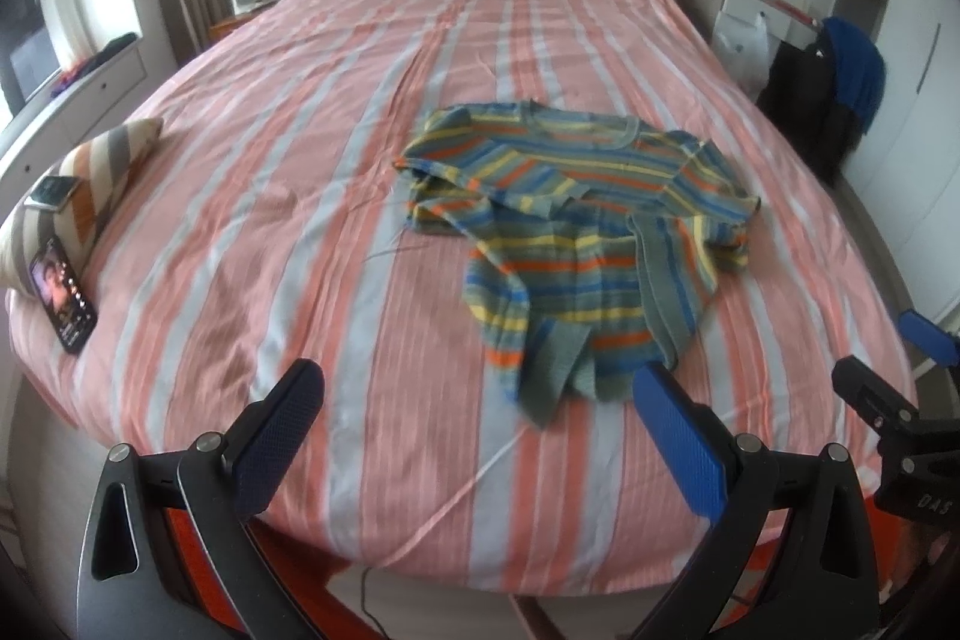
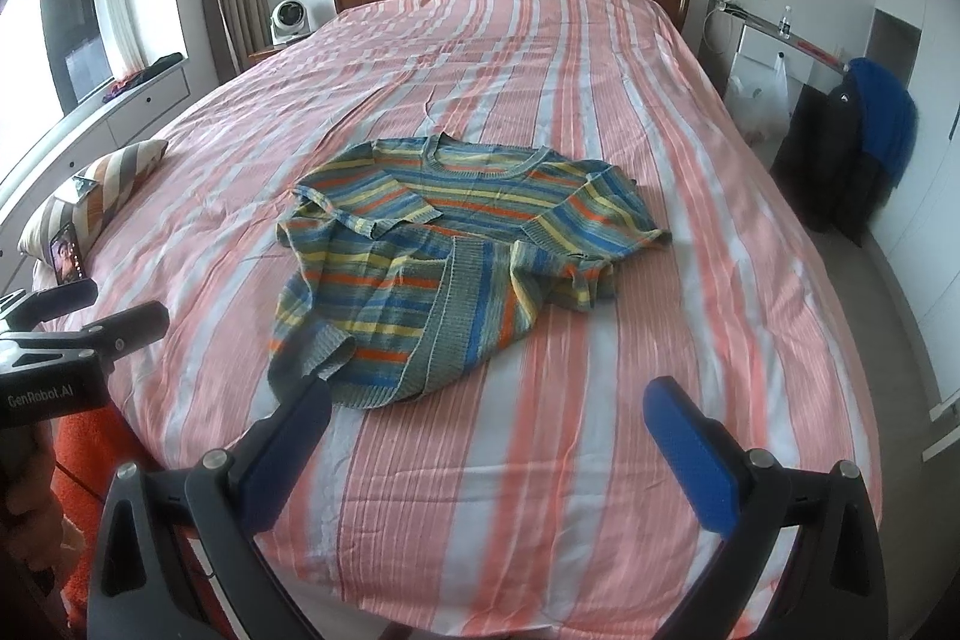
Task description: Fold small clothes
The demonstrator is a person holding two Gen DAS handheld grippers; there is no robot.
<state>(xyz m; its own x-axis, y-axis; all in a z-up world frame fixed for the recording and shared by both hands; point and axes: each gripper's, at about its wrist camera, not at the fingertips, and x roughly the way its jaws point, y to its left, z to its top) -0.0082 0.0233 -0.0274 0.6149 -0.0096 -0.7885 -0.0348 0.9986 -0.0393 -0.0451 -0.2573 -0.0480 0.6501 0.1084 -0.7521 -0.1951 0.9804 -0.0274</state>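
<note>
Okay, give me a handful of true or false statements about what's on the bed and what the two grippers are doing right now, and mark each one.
1. The striped sweater lies crumpled on the bed. True.
2. The left gripper is shut on the sweater. False: it is open and holds nothing.
3. The right gripper is open. True.
4. A phone leans against the pillow at the bed's left edge. True.
5. The sweater is already folded into a neat rectangle. False: its hem and sleeves are bunched and turned over.
</note>
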